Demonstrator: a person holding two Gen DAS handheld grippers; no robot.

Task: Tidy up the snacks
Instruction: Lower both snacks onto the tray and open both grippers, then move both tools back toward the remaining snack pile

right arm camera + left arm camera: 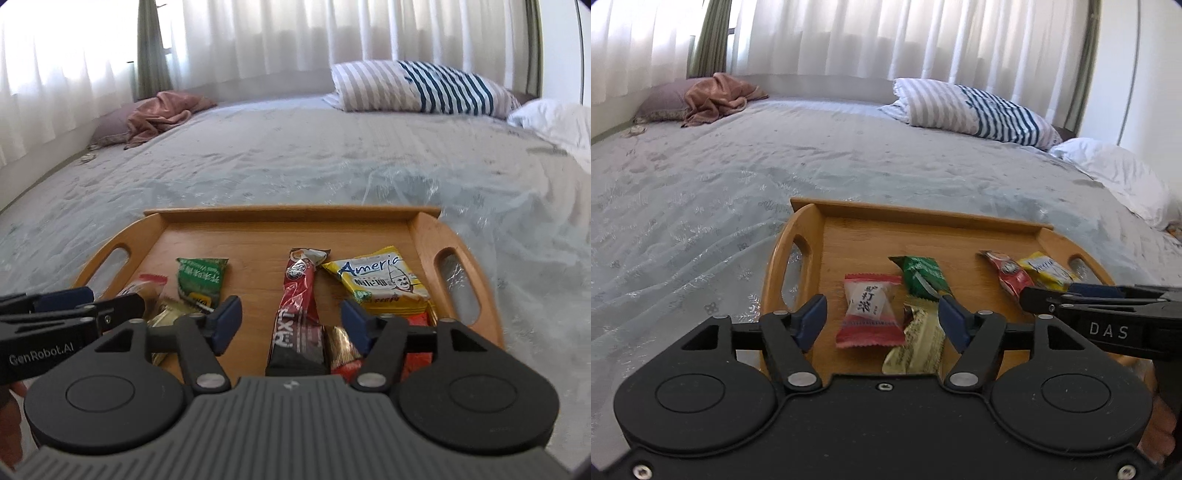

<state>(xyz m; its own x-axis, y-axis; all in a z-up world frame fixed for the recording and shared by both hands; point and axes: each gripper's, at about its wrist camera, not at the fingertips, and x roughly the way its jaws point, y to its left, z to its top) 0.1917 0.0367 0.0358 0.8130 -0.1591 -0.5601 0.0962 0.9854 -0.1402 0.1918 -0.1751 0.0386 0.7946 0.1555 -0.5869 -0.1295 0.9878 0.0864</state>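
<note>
Snacks lie spread on the wooden tray [284,216], which sits on the bed [295,158] in the lower middle of both views. We hold the left tongs [882,317] wide apart and empty, low over the left half of the tray; between their blue pads sit the pink-and-white candy pack [868,314] and the pale yellow wrapper [919,343], with the green packet [921,277] just above them in the frame. We hold the right tongs [291,321] equally wide, also gripping nothing, over the right half; the dark red stick pack [299,317] lies between the fingers, the yellow America packet [384,280] sits to its upper right, and a red-orange wrapper [417,354] shows partly hidden behind the right finger at the lower right.

We judge that sorting is at an early stage: the packs lie loosely in two clusters, some overlapping, and nothing is lifted. The next move probably calls for lowering one pair of tongs onto a single pack and closing across its narrow width. The stick pack looks the easiest candidate. Foil wrappers are thin and slippery, so we expect a flat, centred pinch to matter, and care not to catch the neighbouring wrapper underneath.
</note>
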